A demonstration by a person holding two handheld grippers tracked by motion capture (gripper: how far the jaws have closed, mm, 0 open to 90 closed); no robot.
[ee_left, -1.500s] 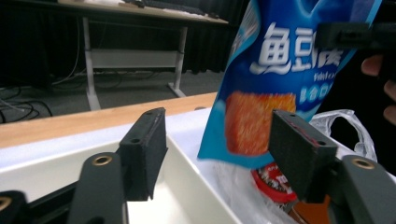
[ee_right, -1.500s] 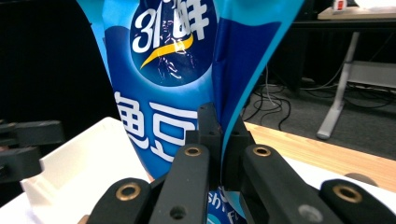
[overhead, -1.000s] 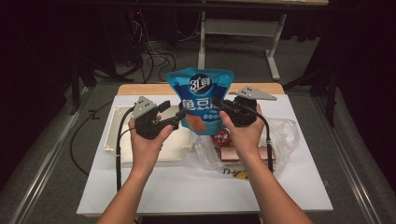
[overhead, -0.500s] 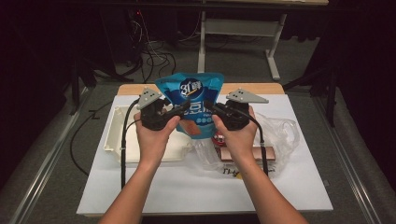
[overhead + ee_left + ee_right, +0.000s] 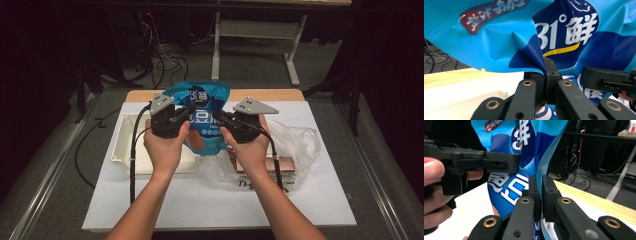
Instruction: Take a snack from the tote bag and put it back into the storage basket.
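High view: blue snack bag (image 5: 202, 120) is held upright in the air above the white surface (image 5: 200, 200), between the two hands, over the back half of the surface. Left claw (image 5: 189, 111) grips the bag's left edge; right claw (image 5: 216, 116) grips its right edge.

Left gripper view: jaws are pressed together on a pinched fold of the blue film (image 5: 534, 53), no gap visible between them. The right claw (image 5: 604, 80) shows at the right, against the bag.

Right gripper view: jaws stand on either side of the bag's thin side seam (image 5: 539, 170); a narrow slit remains, but the film appears clamped.

Below the bag, a white tray (image 5: 131, 150) sits at the left of the surface, and a clear plastic bag (image 5: 295, 145) with a flat packet inside, contents unclear, lies at the right.
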